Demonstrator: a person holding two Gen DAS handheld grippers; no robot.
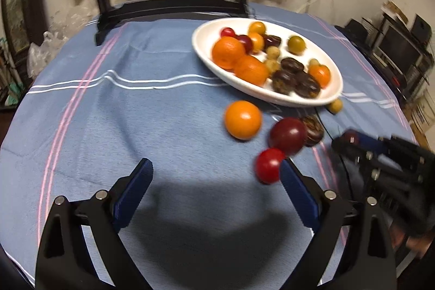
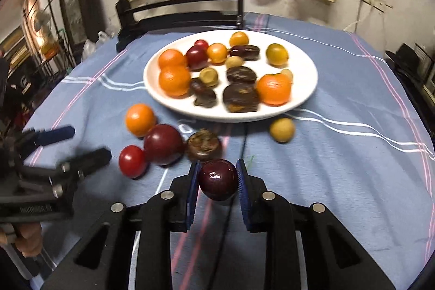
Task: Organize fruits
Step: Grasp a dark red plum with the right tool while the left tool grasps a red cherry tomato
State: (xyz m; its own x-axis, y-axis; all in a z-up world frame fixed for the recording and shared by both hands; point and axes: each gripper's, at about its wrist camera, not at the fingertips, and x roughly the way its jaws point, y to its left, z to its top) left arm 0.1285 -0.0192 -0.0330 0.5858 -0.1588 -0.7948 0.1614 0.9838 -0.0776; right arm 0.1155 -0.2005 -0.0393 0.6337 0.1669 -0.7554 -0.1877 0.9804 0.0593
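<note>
— While my left gripper [image 1: 216, 175] hangs over the blue striped cloth [image 1: 108, 113], its jaws stand wide with nothing between them. Shall I go through the left view first?

— Go on. Where is the fruit?

— Most of it lies in the white plate [image 1: 201, 45] at the far right of the cloth: oranges, small red and yellow fruits, dark brown ones. On the cloth in front of the plate sit a loose orange [image 1: 242, 119], a big dark red fruit [image 1: 288, 136] with a brown fruit [image 1: 314, 130] just behind it, and a small red tomato [image 1: 269, 165] right beside my right-hand blue pad. A small yellow fruit [image 1: 335, 105] lies by the plate's near rim. At the right edge is my right gripper [image 1: 350, 140], blurred, with something dark red at its tip.

— And the right view?

— There my right gripper [image 2: 217, 180] is clamped on a glossy dark plum [image 2: 218, 179], both blue pads pressed to its sides, near the cloth [image 2: 339, 167]. Beyond it the plate [image 2: 301, 97] holds the sorted fruit. Loose on the cloth: the orange [image 2: 140, 119], the dark red fruit [image 2: 163, 143], the tomato [image 2: 132, 161], the brown fruit [image 2: 204, 144] and the yellow fruit [image 2: 282, 129]. My left gripper [image 2: 91, 142] shows at the left, fingers spread, a hand [image 2: 27, 238] below it.
</note>
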